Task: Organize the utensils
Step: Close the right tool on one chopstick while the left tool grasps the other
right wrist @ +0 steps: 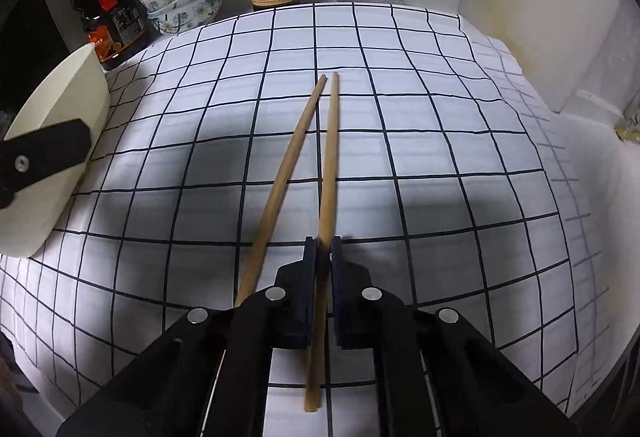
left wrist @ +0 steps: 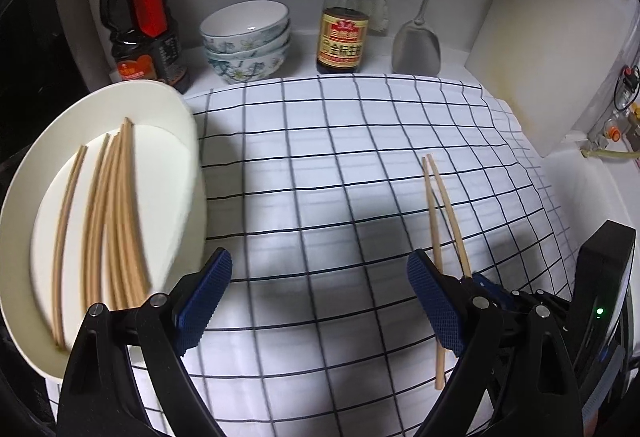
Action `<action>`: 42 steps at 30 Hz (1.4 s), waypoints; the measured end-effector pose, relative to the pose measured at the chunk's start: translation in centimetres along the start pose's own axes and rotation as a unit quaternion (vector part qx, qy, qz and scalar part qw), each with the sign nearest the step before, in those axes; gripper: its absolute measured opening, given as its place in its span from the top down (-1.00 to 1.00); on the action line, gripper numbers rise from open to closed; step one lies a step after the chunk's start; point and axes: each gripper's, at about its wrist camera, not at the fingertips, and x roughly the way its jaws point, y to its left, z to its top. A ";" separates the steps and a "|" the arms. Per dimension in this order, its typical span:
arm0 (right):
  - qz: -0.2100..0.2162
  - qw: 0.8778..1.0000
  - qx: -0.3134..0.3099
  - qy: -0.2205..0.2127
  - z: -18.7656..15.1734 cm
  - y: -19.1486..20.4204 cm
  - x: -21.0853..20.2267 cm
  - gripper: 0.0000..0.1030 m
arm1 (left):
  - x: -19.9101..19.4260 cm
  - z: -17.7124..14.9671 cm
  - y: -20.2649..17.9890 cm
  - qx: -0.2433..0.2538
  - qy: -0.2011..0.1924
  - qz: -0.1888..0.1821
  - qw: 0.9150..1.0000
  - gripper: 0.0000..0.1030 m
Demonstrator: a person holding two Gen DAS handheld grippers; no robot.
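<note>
At centre frame on the checked cloth (right wrist: 400,117), the right gripper (right wrist: 324,249) clenches one chopstick (right wrist: 327,165) of two, the left gripper (left wrist: 320,301) gapes empty, so the next move likely calls for carrying it to the plate (left wrist: 176,141).

The right gripper (right wrist: 323,249) tilts steeply downward at lower centre of its view — jaws closed tight. The left gripper (left wrist: 318,297) also angles down, jaws spread wide across the frame's bottom — nothing between them.
</note>
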 end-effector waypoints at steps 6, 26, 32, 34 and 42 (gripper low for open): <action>-0.008 1.000 0.015 -0.005 -0.5 -2.4 -0.4 0.87 | 1.7 -0.3 -2.1 0.011 0.004 -0.011 1.000 -0.70; 0.001 0.999 0.033 -0.017 -1.5 -6.9 -1.2 0.87 | 7.4 -2.4 -7.6 0.057 0.030 0.010 0.998 -0.71; 0.000 0.999 0.033 -0.019 -1.5 -6.9 -1.2 0.87 | 7.5 -2.9 -7.9 0.061 0.023 0.014 0.998 -0.52; -0.002 0.999 0.031 -0.020 -1.5 -6.8 -1.3 0.87 | 7.2 -3.0 -8.2 0.068 0.018 0.009 0.997 -0.33; -0.002 0.999 0.031 -0.019 -1.3 -6.7 -1.2 0.87 | 6.8 -2.8 -8.8 0.079 0.016 -0.006 0.997 0.74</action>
